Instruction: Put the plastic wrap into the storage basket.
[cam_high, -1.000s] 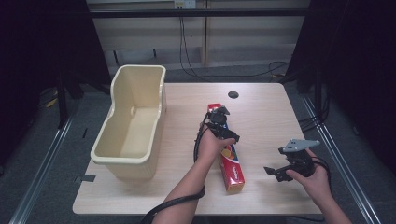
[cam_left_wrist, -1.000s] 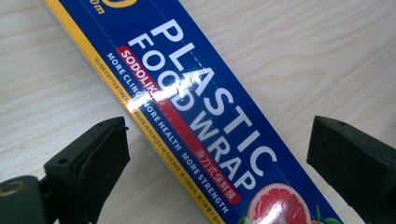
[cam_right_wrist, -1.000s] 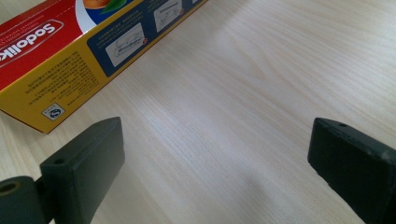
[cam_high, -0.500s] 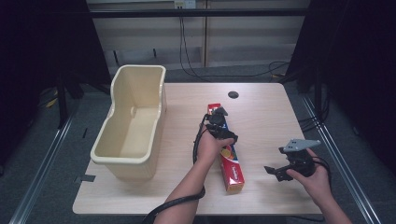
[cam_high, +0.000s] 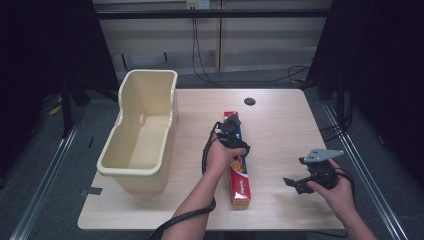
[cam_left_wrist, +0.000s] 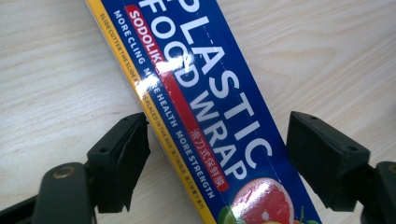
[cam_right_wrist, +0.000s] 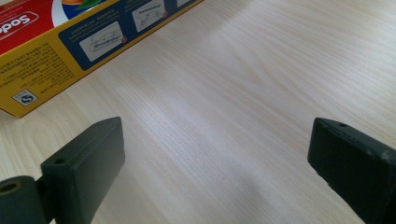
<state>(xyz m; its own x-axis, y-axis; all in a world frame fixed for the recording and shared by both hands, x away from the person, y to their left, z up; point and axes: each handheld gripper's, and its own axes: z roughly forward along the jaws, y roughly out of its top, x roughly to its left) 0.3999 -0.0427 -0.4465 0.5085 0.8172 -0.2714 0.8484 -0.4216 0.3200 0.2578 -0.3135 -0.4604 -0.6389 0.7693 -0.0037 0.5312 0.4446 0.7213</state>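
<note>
High view. Light wood worktop (cam_high: 280, 130). A long box of plastic food wrap (cam_high: 239, 175) lies flat near the middle, running from the far side toward the near edge, its orange end nearest the person. Cream plastic tub (cam_high: 142, 132) stands well left of the box, at the worktop's left edge. Small dark round hole (cam_high: 250, 101) in the worktop beyond the box's far end. Left hand (cam_high: 220, 156) holds the left claw (cam_high: 231, 131) over the box's far half; jaw spread cannot be told from here. Right hand (cam_high: 336, 186) holds the right claw (cam_high: 295, 184) well right of the box's near end, grey three-cornered plate (cam_high: 320, 155) on top, jaws pointing toward the box.

Left gripper view. Box of plastic food wrap (cam_left_wrist: 205, 116) runs diagonally between the two black jaws, blue face up, white lettering "PLASTIC FOOD WRAP", yellow edge strip, grapefruit picture at the bottom. Left claw (cam_left_wrist: 217, 154) spread wide; one jaw is just beside the box's yellow edge, the other stands apart from the blue edge. Whether either touches cannot be told.

Right gripper view. Right claw (cam_right_wrist: 217, 163) spread wide over bare worktop (cam_right_wrist: 243, 93), pinching nothing. The box's end (cam_right_wrist: 60, 42) lies at upper left, yellow and red with small diagrams, apart from the jaws.
</note>
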